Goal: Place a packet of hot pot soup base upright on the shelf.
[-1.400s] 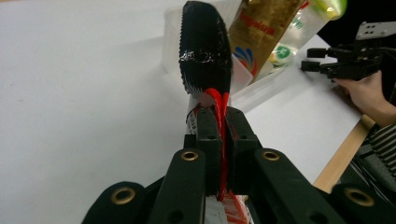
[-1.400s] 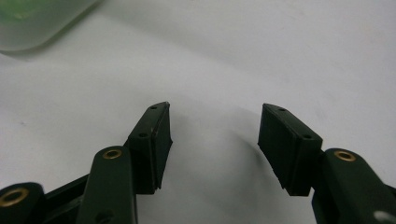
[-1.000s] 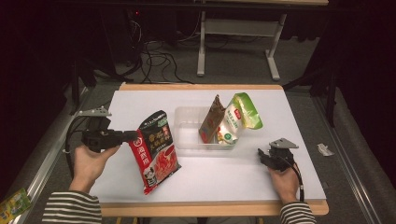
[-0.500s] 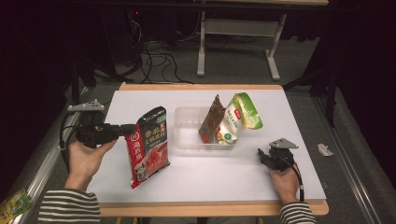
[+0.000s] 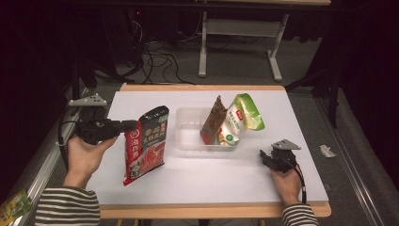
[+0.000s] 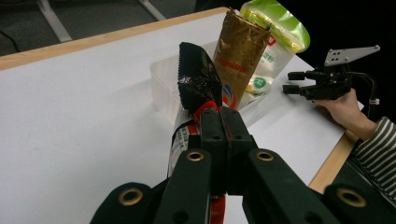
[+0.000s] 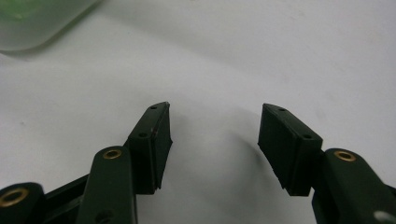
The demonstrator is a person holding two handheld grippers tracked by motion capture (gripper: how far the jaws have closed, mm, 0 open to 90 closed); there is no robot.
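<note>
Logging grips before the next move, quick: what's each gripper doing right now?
Left gripper: closed on the red pouch, held off the table.
Right gripper: open, empty, by the table.

Left tool (image 5: 129, 126) higher and further toward 12 o'clock, red-and-black pouch (image 5: 147, 141) lifted with it, hanging more upright, nearer the clear tray (image 5: 186, 123)

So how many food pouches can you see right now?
3: a red-and-black pouch held in the left tongs; a brown pouch and a green-topped pouch standing in the clear plastic tray.
</note>
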